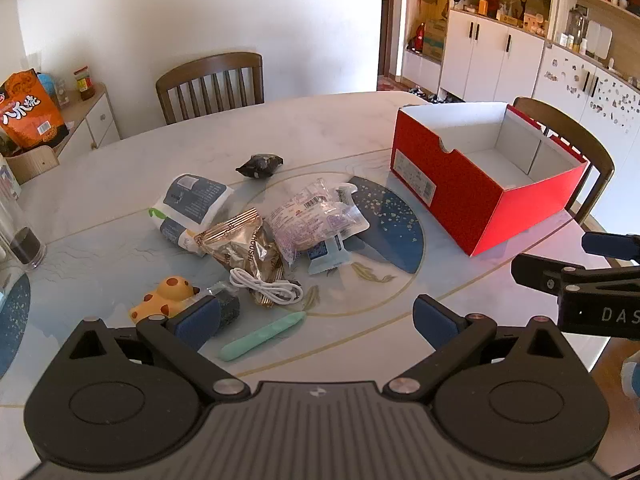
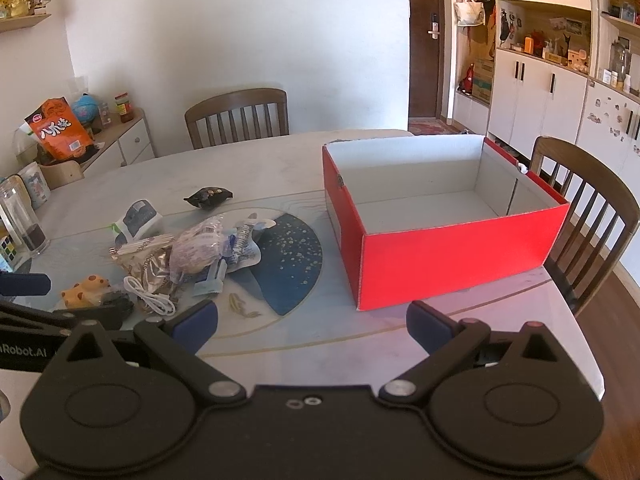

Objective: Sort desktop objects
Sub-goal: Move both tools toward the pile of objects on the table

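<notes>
Behind the left hand-held gripper (image 1: pixel 316 322) finger — dark block (image 1: pixel 229 307) half hidden, giraffe toy (image 1: pixel 166 298) partly covered

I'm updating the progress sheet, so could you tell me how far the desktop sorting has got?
Nothing looks done: the red box is empty. Nothing is in hand: the left gripper and right gripper are both open and hold nothing. All remains on the table: snack packets, white cable, green pen-shaped stick, spotted yellow toy, dark packet.
</notes>
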Tool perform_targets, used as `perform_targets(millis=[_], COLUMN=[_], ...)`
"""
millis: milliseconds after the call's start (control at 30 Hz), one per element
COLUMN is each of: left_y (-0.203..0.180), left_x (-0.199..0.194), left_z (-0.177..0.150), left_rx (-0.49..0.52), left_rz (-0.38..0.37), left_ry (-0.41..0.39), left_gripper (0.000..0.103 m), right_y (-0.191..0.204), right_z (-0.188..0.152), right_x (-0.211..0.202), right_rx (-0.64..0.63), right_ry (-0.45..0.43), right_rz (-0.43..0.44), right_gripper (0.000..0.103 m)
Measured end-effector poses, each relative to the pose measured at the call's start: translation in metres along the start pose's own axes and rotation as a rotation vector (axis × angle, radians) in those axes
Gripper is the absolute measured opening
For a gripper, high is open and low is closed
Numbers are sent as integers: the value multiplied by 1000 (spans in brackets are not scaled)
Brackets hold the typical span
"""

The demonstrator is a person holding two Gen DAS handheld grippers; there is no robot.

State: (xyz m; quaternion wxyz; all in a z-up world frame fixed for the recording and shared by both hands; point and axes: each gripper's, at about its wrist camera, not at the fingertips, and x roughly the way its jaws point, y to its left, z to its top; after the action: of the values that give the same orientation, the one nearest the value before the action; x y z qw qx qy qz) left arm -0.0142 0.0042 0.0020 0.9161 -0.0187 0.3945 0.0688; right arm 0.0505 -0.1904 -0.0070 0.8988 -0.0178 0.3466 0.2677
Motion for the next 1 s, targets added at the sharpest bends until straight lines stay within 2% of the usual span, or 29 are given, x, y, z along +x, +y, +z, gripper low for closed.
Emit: perform_targets(millis=[433,567,1000], left_y=[4,5,20], left_x=[-1,-1,-7], left_z=[0,-1,-3], left_rx=[-40,-54,-137], left_rz=[28,16,44], left_ry=[-14,-13,-32], left_gripper=[103,103,102], right_y=[-1,-1,15], right_z=[0,0,4], right_x=[2,2,8], right_rx=[-8,-18,-84], right_ry=[0,-2,3], right_rz=[20,32,128], right_gripper=[102,102,97])
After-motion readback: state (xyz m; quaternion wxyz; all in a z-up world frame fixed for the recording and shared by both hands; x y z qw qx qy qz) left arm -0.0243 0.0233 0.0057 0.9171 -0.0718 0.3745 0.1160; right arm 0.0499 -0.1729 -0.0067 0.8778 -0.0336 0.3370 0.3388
